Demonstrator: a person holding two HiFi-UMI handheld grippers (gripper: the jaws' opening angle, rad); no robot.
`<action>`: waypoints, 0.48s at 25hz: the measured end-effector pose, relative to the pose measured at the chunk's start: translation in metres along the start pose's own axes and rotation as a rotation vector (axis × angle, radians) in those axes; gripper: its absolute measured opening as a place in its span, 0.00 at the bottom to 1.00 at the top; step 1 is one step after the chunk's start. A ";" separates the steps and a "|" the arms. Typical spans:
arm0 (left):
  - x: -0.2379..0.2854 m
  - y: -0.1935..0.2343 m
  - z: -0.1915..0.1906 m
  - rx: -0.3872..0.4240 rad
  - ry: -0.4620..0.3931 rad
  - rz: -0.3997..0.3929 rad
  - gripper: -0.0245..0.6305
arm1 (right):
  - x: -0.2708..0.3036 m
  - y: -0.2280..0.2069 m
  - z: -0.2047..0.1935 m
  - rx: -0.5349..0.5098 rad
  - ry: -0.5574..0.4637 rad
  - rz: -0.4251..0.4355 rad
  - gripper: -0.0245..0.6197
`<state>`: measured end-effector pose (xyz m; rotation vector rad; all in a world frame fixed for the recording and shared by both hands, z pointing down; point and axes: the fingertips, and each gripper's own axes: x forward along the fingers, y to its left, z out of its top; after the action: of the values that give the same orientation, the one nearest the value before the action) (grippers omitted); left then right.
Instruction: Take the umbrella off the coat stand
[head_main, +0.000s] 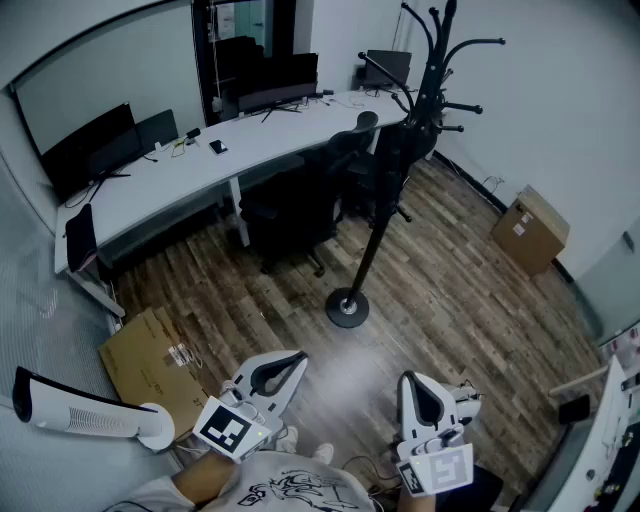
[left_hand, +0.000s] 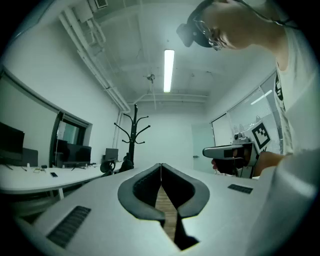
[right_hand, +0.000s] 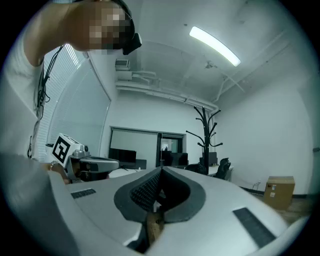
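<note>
Head view, black branching coat stand, round base, wood-plank floor

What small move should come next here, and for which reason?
Probably a step forward toward the coat stand. The left tongs and the right tongs are both shut and empty, low near the person's body. A wide stretch of wooden floor lies between them and the stand, where the dark umbrella hangs beside the pole. Opening the tongs can likely wait until they are close.
</note>
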<state>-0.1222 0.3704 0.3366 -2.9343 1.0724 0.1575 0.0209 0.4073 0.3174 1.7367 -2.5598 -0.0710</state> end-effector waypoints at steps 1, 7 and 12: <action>-0.002 -0.003 0.000 -0.009 0.018 0.005 0.07 | -0.004 0.000 0.005 -0.014 -0.011 -0.003 0.05; -0.004 -0.008 0.006 -0.018 0.003 -0.005 0.07 | -0.011 -0.002 0.013 -0.019 -0.026 -0.037 0.05; -0.011 0.006 0.013 -0.003 -0.023 -0.009 0.07 | 0.001 0.009 0.014 -0.014 -0.028 -0.031 0.05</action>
<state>-0.1354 0.3737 0.3249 -2.9314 1.0573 0.1926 0.0110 0.4103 0.3036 1.7835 -2.5452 -0.1150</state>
